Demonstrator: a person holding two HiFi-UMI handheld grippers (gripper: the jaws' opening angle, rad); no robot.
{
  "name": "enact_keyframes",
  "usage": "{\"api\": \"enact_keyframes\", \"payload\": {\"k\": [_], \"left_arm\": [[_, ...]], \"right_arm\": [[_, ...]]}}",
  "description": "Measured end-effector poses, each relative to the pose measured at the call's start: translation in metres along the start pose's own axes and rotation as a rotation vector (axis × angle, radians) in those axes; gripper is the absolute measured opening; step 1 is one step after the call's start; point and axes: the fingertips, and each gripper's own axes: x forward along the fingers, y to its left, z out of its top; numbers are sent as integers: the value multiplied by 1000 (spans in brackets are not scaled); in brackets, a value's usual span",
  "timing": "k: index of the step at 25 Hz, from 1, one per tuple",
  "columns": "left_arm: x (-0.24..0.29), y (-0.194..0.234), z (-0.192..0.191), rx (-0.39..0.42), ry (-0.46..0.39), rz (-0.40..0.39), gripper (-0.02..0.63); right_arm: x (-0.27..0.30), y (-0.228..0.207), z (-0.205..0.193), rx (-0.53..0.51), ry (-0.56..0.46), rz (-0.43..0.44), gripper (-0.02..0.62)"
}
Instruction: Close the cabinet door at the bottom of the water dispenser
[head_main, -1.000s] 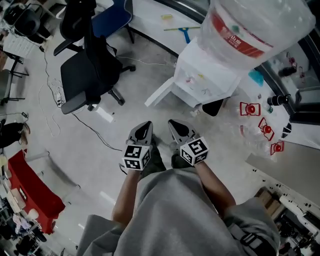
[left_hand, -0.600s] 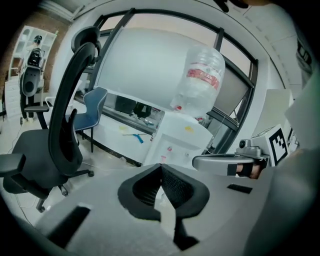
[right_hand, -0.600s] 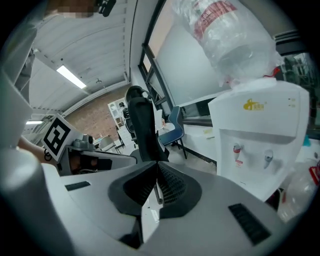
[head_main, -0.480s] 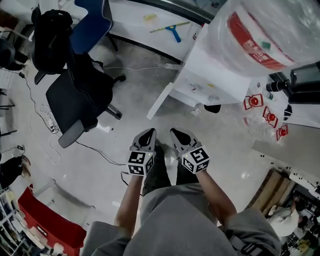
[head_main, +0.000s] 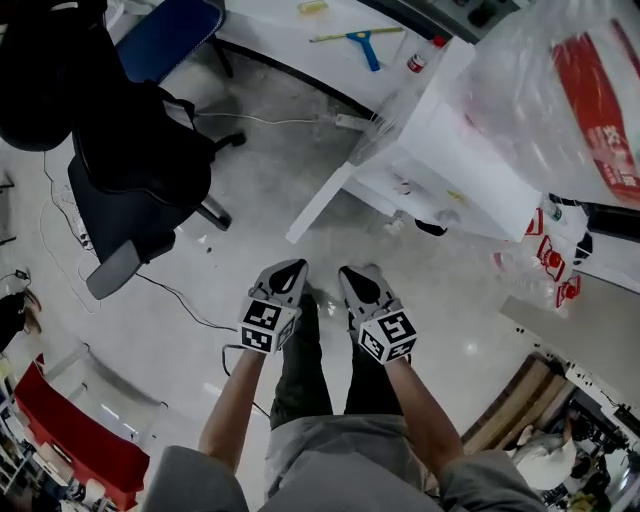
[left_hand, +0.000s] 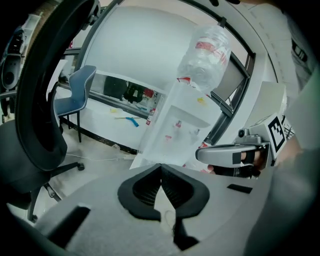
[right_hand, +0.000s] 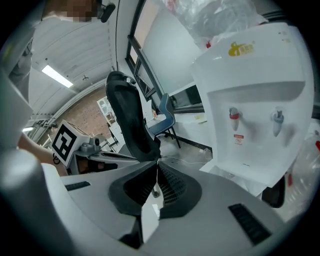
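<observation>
Left gripper (head_main: 292, 267), right gripper (head_main: 357, 272) pressed together; right gripper view alone shows ceiling light (right_hand: 57, 76).

Left gripper (head_main: 293, 268) and right gripper (head_main: 349, 272) side by side, jaws closed, apparently empty.

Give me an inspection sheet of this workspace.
Surface: grey glossy floor.
Job's things: dispenser, wrapped bottle on top; its bottom door stands open.
Clutter: squeegee on the white ledge.
Grippers: left gripper and right gripper both shut, empty, side by side, apart from the door.
Cables: white cable and black cable loose on the floor.
Surroundings: black chair, blue chair.
</observation>
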Motion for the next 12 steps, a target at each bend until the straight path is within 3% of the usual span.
{"api": "enact_keyframes", "payload": {"k": [12], "left_arm": [[69, 66, -73, -39, 51, -20, 9]], "right_arm": [[50, -27, -45, 62, 7, 21, 12]]}}
